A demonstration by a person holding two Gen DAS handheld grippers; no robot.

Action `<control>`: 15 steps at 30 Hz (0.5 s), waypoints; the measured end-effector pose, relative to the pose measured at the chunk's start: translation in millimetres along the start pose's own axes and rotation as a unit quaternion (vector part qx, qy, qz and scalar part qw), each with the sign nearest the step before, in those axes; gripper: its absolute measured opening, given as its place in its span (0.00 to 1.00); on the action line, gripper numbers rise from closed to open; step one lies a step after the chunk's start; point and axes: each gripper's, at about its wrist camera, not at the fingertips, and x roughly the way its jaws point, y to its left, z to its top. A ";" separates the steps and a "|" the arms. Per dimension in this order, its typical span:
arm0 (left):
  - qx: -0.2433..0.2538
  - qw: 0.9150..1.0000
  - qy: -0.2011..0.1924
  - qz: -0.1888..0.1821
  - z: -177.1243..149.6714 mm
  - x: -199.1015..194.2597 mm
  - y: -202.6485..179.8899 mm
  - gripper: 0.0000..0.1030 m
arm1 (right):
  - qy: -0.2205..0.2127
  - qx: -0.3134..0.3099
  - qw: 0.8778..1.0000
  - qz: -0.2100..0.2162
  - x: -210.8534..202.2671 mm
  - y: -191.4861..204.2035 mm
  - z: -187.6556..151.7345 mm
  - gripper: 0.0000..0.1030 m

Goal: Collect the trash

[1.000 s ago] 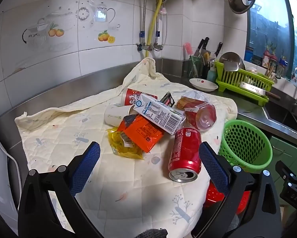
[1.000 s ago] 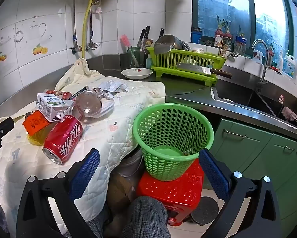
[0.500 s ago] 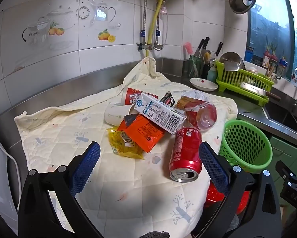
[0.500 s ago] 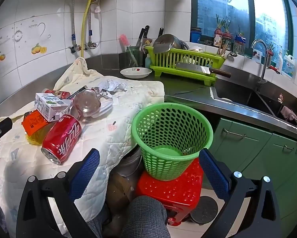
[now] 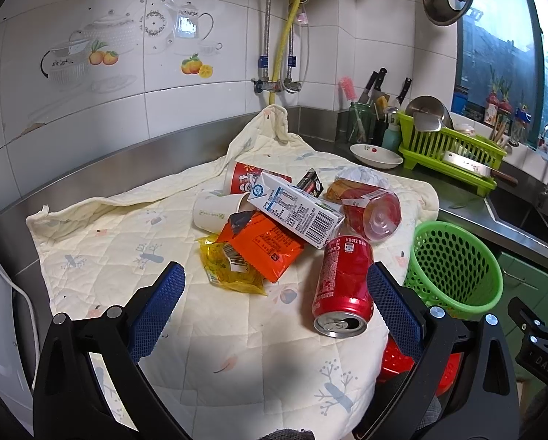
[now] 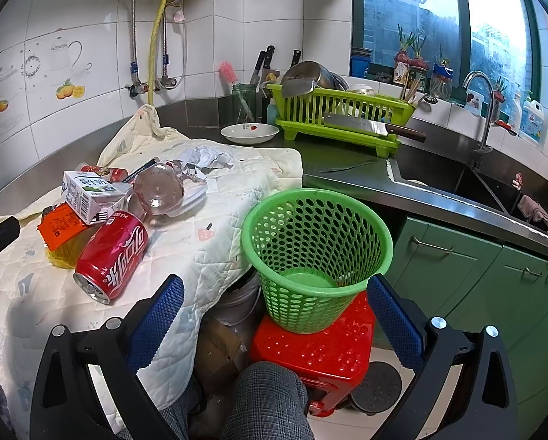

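Because nothing is picked up yet, I hold my left gripper (image 5: 274, 293) with fingers wide and empty over the trash heaped on the quilted cloth (image 5: 101, 242) covering the worktop, the cola can (image 5: 343, 282) nearest; my right gripper (image 6: 274, 300), equally wide, faces the green basket (image 6: 316, 256) waiting empty on the red stool (image 6: 310, 352).

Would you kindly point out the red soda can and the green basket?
red soda can (image 5: 343, 278), left wrist view, on its side wall.
green basket (image 6: 316, 256), right wrist view, on its perforated inner wall.
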 end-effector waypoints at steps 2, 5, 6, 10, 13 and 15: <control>0.001 1.000 0.000 0.000 -0.1 0.2 0.1 0.95 | 0.000 -0.001 1.000 -0.001 0.0 0.1 -0.1 0.94; 0.001 1.000 0.000 0.000 -0.2 0.3 0.3 0.95 | 0.000 0.000 1.000 -0.001 -0.1 0.5 0.6 0.94; 0.000 1.000 0.000 0.000 0.0 0.1 0.1 0.95 | 0.000 0.000 1.000 -0.001 0.2 0.5 0.6 0.94; 0.000 1.000 0.000 0.000 -0.2 0.4 0.4 0.95 | 0.000 -0.001 1.000 -0.001 0.5 0.5 0.8 0.94; 0.000 1.000 0.001 0.000 -0.9 1.5 -0.4 0.95 | 0.001 -0.001 1.000 0.000 0.4 0.4 0.8 0.94; -0.002 1.000 0.002 0.001 -1.3 4.0 1.2 0.95 | 0.001 -0.002 1.000 0.000 0.8 0.5 0.8 0.94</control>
